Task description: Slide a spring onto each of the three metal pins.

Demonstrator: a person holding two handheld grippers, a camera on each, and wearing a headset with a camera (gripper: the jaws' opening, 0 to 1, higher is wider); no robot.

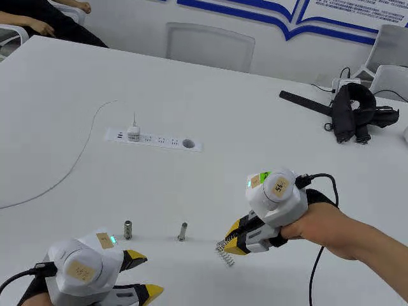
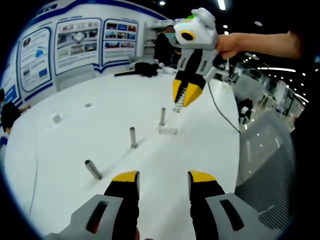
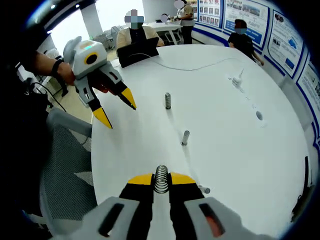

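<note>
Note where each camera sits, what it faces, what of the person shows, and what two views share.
Head view: on the head, looking down at the table; left gripper, right gripper, forearm.
Left gripper view: on that gripper, facing three pins and the right gripper; own jaws open.
Right gripper view: on that gripper, facing the left gripper; own jaws shut on a spring.
Shared: each gripper view shows the other gripper.

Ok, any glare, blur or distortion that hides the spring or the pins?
Head view: soft even light, faint shadows; the spring in the right claw reads clearly. Left gripper view: fisheye bends the table edge, ceiling lamps flare. Right gripper view: bright patch blown out, spring sharp.
</note>
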